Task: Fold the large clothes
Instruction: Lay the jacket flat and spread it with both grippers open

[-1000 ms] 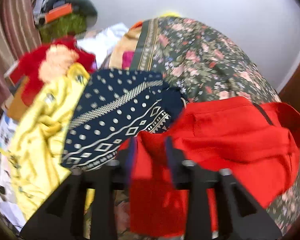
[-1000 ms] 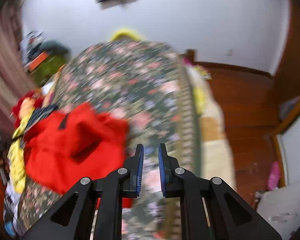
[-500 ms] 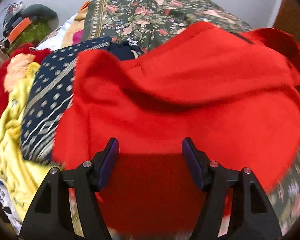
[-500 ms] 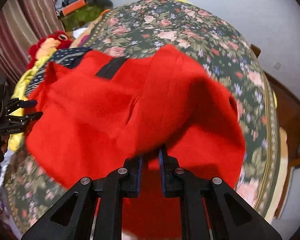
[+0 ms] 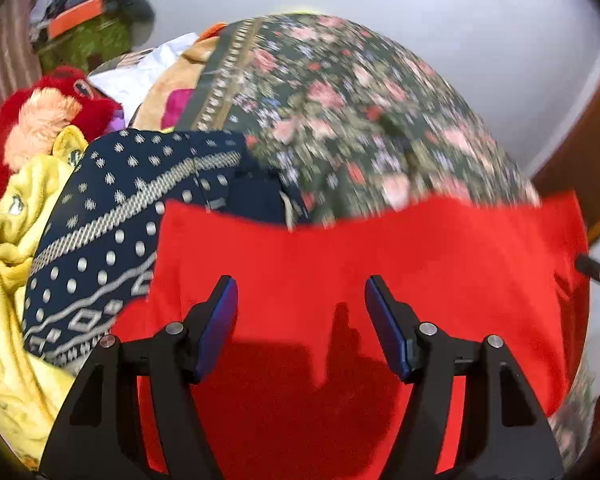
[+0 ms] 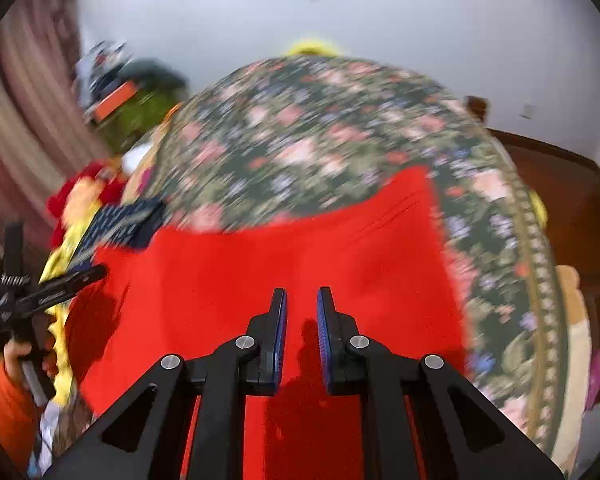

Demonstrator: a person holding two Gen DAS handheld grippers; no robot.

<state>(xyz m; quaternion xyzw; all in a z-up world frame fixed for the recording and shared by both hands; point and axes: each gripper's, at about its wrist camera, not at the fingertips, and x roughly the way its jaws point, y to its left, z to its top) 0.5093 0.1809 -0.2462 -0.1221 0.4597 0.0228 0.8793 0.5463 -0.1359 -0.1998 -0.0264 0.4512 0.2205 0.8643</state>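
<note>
Change since earlier frame: red fleece-like garment (image 5: 380,264), then bunched and heaped, now spread flat with a straight far edge; left jaws, then pinching a fold of it, now parted.
Garment location: on the bed's dark green floral bedspread (image 5: 340,112), near side; left border lapping the folded navy patterned cloth (image 5: 112,240), crumpled yellow garment (image 5: 4,280) further left.
Long axis: left to right across both wrist views; far edge running crosswise, a little blurred.
Left gripper (image 5: 300,320): released, jaws wide apart, nothing between the pads; red cloth directly beneath and ahead, toward its left half.
Right gripper (image 6: 301,332): jaws drawn near together with a narrow gap; no cloth seen pinched in that gap; poised over the garment's middle to right portion.
Cross-check: left gripper (image 6: 44,296) visible in the right wrist view at the garment's left border, held by a hand in an orange sleeve (image 6: 8,404).
Nearer hand: left for the left border, right for the right border at the bedspread trim.
Judged next requirement: a grasp at each near corner, then a fold away along the short axis.
Risk: navy cloth catching under the left border.
</note>
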